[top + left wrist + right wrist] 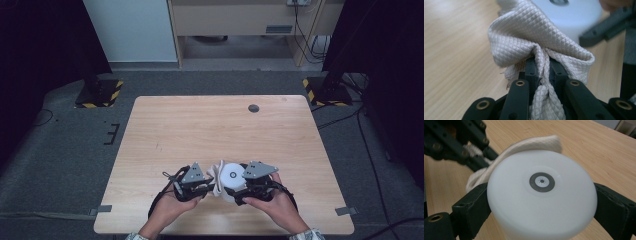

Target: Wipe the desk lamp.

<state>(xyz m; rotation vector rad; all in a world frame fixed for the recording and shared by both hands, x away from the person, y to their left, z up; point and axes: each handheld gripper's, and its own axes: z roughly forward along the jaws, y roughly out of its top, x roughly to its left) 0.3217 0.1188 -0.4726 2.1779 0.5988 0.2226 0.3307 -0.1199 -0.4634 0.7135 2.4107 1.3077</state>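
Near edge of table (165, 120), centre. Right gripper (541, 202) clamped on white cylinder (541, 195), one jaw pressed to each side wall, flat end with grey ring mark facing camera. Left gripper (542, 68) closed tight on bunched cloth (531, 32), quilted beige fabric pinched between jaws and spilling out above and below them. Cloth touching cylinder's side, draped round its far edge in right gripper view. Both hands close together in high view, left gripper (192, 181) just beside cloth (216, 176), cylinder (233, 175) between the two grippers, right gripper (252, 182) on the other side.

Looks like wiping the cylinder with the cloth. Risks, judged:

- Cylinder smooth and rounded, held on two small contact patches only; rubbing force from cloth could twist it or squeeze it out of jaws. Likely drop or roll off near edge of table.
- Cloth held by a small pinched fold; drag against cylinder could pull fold loose, cloth falling away.
- Loose cloth folds near right jaws; could snag or get trapped between pad and cylinder wall, weakening grip.
- Grippers nearly touching; hard jaw could knock cylinder or the other gripper.
- Contact area hidden behind cloth bulge; cannot tell how much surface is actually covered.
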